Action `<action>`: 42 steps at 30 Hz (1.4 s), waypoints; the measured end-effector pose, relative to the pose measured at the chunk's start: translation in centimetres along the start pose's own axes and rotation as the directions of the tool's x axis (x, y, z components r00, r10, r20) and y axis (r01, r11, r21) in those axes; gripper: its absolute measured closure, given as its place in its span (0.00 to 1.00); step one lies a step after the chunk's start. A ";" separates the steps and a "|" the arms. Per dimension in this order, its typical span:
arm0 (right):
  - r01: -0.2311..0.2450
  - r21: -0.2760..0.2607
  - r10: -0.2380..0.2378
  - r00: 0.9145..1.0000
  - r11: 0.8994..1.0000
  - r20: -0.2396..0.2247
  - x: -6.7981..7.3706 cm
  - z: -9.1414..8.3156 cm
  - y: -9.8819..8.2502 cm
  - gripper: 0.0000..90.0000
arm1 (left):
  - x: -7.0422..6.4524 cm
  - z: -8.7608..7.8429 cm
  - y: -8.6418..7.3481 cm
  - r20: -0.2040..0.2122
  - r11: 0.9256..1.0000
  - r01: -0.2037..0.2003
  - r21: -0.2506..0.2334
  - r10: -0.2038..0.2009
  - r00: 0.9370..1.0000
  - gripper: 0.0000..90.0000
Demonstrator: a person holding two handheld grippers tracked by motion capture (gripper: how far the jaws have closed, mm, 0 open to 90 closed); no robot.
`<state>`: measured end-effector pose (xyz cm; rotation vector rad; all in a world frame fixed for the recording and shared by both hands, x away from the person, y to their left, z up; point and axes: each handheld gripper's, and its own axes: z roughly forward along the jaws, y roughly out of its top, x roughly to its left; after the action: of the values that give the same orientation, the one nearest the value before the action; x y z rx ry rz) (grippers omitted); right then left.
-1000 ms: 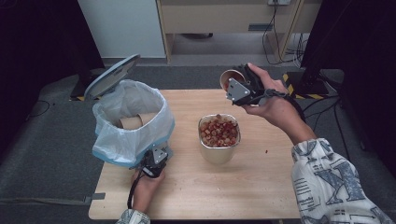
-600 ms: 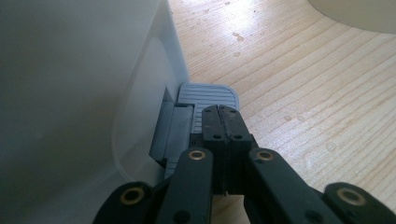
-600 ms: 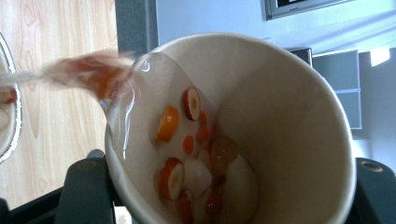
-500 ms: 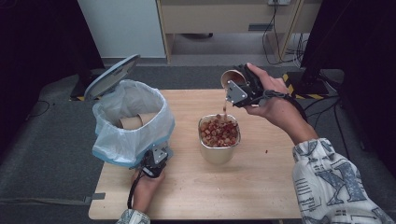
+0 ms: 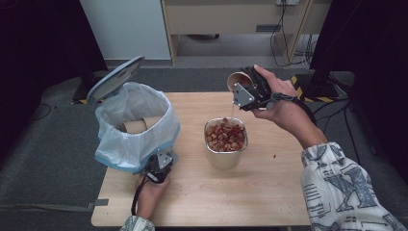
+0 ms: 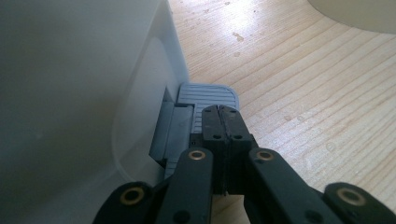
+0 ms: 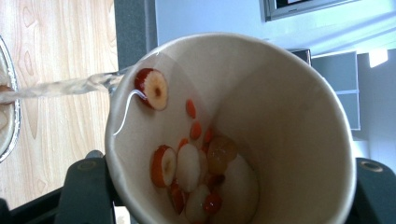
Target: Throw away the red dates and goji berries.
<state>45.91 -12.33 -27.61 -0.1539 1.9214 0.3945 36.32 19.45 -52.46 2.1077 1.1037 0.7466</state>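
— Two grippers busy, as I read it from the high view. My right gripper (image 5: 240, 89) is clamped on a paper cup (image 5: 237, 79), tipped over so a thin stream of liquid (image 5: 232, 110) falls into the metal container (image 5: 225, 156) directly below it. The left gripper (image 5: 159, 169) sits low at the foot of the pedal bin (image 5: 137, 125).

— What's in each of them?

— Reddish fruit pieces nearly to the brim of the metal container. Beside the left gripper, the bin has a pale bag liner, its lid (image 5: 115, 77) stands up, and another paper cup (image 5: 134, 126) lies inside.

— And the left gripper view?

— Jaws shut together, tips resting on the grey foot pedal (image 6: 205, 95) at the bin's base (holding the lid up, I judge). White bin wall (image 6: 70, 93) to one side of the jaws, bare wooden table (image 6: 303, 93) to the other.

— Right gripper view?

— Looking straight into the cup (image 7: 233, 126), gripped between the jaws. Sliced red dates, pale round fruit and small orange berries (image 7: 196, 168) sit near its bottom, one date slice (image 7: 152, 88) clings at the lip, and the liquid (image 7: 65, 86) runs off the rim toward the container's edge (image 7: 11, 93).

— So which step?

— Draining the cup, I'd say. Next it wants more tilt to bring the solids out, staying over the container, then across to the open bin with the pedal pressed.
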 end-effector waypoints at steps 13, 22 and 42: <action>0.003 -0.003 -0.003 1.000 1.000 0.003 -0.3 -0.1 0.2 0.36 | 0.0 0.0 0.0 0.000 1.000 -0.001 0.000 0.001 1.000 0.99; 0.030 0.000 -0.030 0.999 1.000 0.018 -0.8 -0.3 0.4 0.36 | 0.0 0.0 0.0 0.000 1.000 0.000 0.000 0.000 1.000 0.99; 0.140 0.034 -0.142 0.989 0.990 0.040 -0.4 -0.2 1.0 0.36 | 0.0 0.0 0.0 0.000 1.000 -0.001 0.000 0.001 1.000 0.99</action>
<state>45.57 -11.53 -27.01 -0.2572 1.8610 0.2707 36.34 19.43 -52.46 2.1084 1.1026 0.7478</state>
